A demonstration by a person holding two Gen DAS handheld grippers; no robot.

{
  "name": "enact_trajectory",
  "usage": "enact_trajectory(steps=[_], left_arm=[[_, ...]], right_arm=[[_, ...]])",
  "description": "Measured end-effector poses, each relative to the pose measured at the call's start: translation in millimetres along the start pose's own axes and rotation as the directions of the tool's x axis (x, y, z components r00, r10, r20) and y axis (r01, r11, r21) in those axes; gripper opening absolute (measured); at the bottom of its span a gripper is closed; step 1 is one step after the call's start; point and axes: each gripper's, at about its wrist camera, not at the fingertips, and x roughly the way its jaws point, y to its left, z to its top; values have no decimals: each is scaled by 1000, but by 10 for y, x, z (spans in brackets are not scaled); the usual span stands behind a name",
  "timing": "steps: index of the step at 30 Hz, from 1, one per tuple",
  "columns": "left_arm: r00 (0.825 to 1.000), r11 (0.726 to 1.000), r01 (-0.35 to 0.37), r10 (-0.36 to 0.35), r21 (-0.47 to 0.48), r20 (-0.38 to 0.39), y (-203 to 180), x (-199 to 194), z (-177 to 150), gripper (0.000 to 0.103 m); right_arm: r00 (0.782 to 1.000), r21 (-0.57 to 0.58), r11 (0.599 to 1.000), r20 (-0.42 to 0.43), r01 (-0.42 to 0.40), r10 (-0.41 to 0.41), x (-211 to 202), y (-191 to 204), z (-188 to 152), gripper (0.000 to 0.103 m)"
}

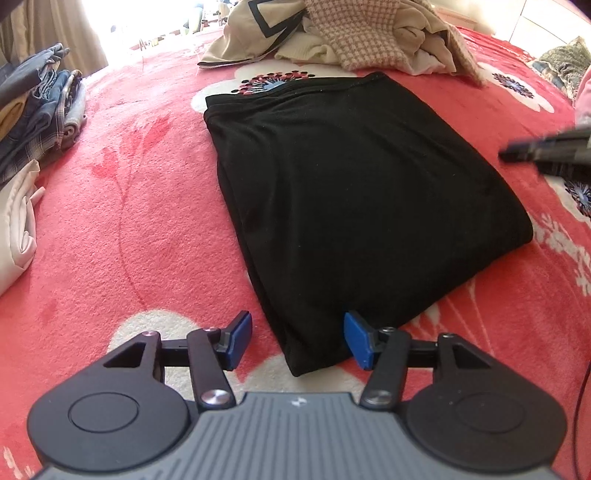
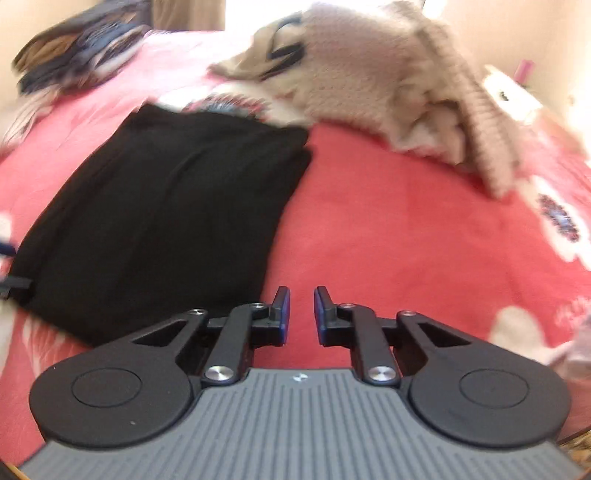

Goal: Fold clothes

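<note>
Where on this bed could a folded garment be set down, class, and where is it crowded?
Free: the red blanket between the folded black garment and the folded stack at the left edge; also the bare blanket right of the garment, ahead of the right gripper. Crowded: the far end, under the beige clothes heap.

Right gripper (image 2: 301, 308) above the red blanket (image 2: 406, 229), jaws nearly together with a narrow gap, nothing between them. Folded black garment (image 2: 166, 214) lies flat to its left, apart from it. Beige clothes pile (image 2: 388, 85) lies beyond, at the garment's far corner. Frame blurred.
</note>
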Motion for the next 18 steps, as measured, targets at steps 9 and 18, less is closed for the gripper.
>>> enact_trajectory(steps=[9,18], left_arm=[[1000,999,-26,27,20,-10,-52,23,31,57],[999,997,-53,53,60,0,-105,31,43,58]], right_arm=[[982,-174,968,25,-180,187,51,503,217,12],[998,-21,999,54,-27,28,255,43,530,14]])
